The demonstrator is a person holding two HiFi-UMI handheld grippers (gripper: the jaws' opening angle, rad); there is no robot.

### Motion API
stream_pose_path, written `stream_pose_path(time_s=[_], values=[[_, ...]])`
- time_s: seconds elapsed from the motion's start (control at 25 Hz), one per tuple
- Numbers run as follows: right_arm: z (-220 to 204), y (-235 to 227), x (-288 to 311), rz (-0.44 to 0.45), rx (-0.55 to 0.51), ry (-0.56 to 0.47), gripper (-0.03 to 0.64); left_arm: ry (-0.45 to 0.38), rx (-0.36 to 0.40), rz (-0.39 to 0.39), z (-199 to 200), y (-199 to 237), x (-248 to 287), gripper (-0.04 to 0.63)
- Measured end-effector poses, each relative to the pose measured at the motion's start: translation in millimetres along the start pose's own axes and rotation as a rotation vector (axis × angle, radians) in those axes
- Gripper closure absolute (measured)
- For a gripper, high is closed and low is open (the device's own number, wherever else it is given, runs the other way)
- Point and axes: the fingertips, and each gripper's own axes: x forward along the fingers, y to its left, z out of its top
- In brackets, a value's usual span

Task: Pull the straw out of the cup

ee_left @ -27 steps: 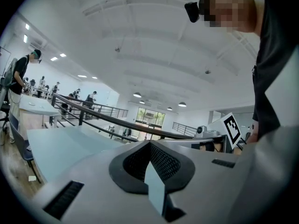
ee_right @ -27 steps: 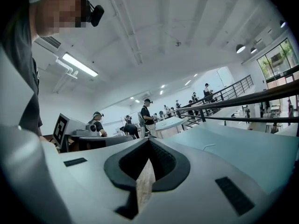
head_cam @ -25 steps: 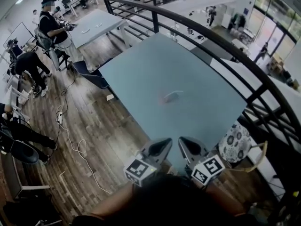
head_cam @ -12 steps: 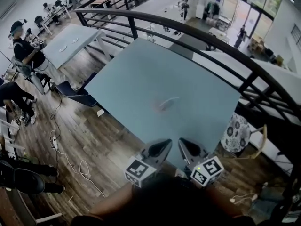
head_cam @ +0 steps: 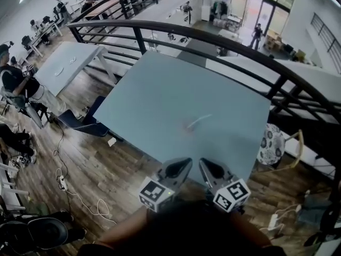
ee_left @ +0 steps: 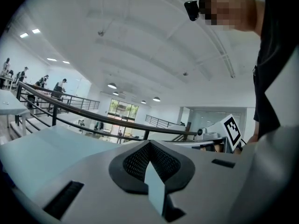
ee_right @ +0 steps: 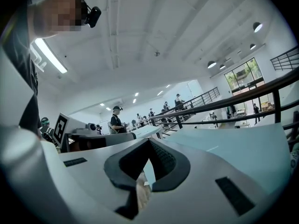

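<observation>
A small clear cup (head_cam: 190,127) stands near the middle of the pale blue table (head_cam: 144,100), with a thin white straw (head_cam: 200,120) leaning out of it to the right. Both grippers are held low and close to my body, short of the table's near edge and well back from the cup. The left gripper (head_cam: 181,167) and right gripper (head_cam: 205,167) sit side by side, tips pointing toward the table. In the left gripper view (ee_left: 149,143) and the right gripper view (ee_right: 148,141) the jaw tips meet with nothing held. Neither of those views shows the cup.
A black metal railing (head_cam: 224,41) curves round the table's far and right sides. A patterned round stool (head_cam: 272,144) stands at the table's right corner and a dark chair (head_cam: 80,121) at its left. Cables (head_cam: 80,196) lie on the wooden floor, and people work at another table (head_cam: 64,65) to the left.
The head view has swung, so the table and railing sit differently in the frame. Both grippers stay low by my body, and the cup and straw have not moved on the table.
</observation>
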Motion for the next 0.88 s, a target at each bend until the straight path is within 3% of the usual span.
stream_pose_path(time_s=[0.52,0.88], values=[[-1,47,64,-0.051,-0.016,-0.015,0.606,-0.007,-0.004,-0.034,2,57,-66,0.584],[-2,45,70,-0.06,-0.02,0.003,0.606,-0.005,-0.031,-0.057,-1,66,-57,0.584]])
